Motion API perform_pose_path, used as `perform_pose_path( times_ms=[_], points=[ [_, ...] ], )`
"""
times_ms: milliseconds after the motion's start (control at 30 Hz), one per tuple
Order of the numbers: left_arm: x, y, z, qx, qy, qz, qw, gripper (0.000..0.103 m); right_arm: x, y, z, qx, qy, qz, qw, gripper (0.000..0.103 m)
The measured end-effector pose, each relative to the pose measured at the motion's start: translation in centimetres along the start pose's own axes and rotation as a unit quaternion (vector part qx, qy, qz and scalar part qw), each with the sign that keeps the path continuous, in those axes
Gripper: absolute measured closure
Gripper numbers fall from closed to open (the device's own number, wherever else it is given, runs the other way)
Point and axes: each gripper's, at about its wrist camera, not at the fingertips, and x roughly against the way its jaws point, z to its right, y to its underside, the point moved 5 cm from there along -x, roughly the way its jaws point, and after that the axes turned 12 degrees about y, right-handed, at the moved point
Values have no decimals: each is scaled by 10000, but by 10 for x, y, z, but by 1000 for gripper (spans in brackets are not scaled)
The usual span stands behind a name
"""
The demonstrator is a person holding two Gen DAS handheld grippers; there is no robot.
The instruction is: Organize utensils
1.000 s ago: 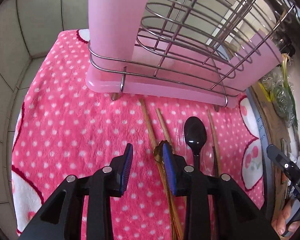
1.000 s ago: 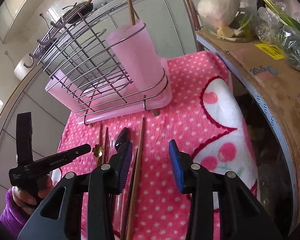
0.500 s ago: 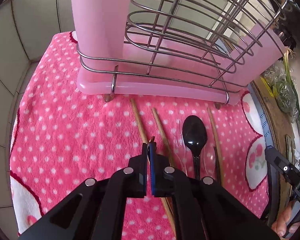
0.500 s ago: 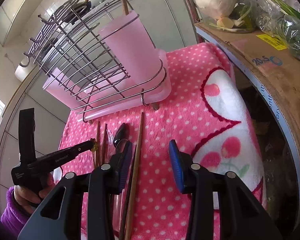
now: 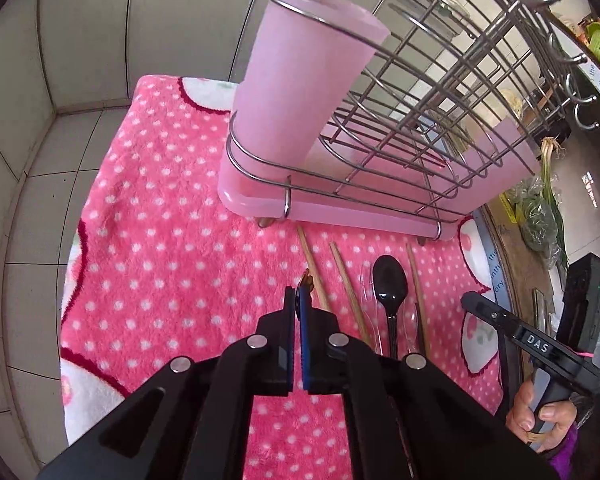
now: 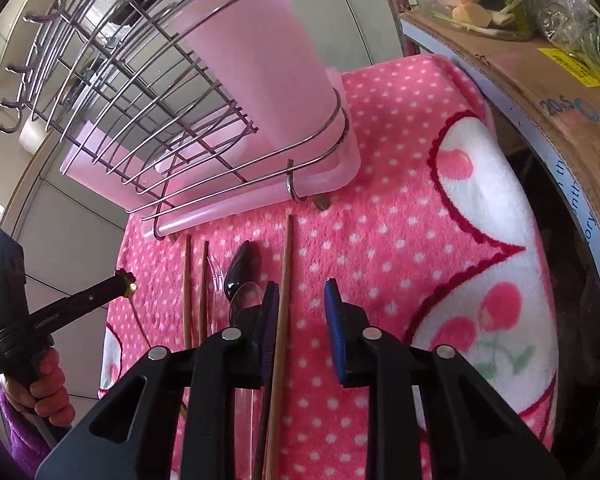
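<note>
Left tongs (image 5: pixel 295 300) up, gold utensil (image 6: pixel 129 285) clamped

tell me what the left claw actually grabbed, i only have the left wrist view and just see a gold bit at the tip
Observer: In the right wrist view the left claw is shut on a thin gold utensil, whose slim stem hangs down from the tip.
Operator: and the right claw, i only see its side
Observer: The right claw straddles one wooden chopstick. Its jaws have just been closing, and the pads are not pressing on it yet.
</note>
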Motion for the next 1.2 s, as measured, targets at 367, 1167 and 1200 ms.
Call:
perform_pose_path(
  times_ms=[367,1167,1200],
  points=[
    [23,-2,9,-255,281,343,9987,102,-50,-19,-28,451,845,-361,9947,81],
    [43,-1,5,-202,347,583,9975,102,-39,-17,-26,347,586,-531,9963,72],
    [44,-1,3,-187,338,587,9975,102,-45,-16,-33,378,616,-569,9958,71]
  ],
)
